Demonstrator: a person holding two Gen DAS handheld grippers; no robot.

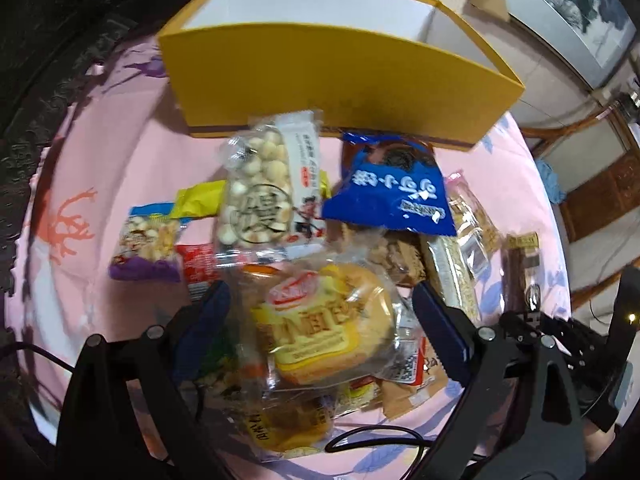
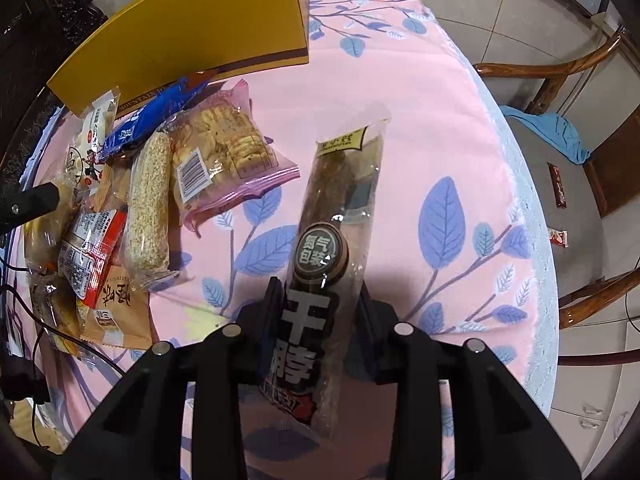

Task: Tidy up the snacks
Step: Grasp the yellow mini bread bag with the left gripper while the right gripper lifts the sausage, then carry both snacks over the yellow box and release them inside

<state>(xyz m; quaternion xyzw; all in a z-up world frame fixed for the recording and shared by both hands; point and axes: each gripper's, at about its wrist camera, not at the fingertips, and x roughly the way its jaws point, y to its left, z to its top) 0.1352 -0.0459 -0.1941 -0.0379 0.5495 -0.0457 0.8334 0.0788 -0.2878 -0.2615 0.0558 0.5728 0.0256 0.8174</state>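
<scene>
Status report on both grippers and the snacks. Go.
Right gripper shut on the long dark snack stick. Left gripper open astride the wrapped bread bun. Yellow box open beyond the pile, nothing blocking.

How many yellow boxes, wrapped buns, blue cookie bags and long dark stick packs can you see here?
yellow box: 1
wrapped buns: 2
blue cookie bag: 1
dark stick pack: 1
Total: 5
</scene>
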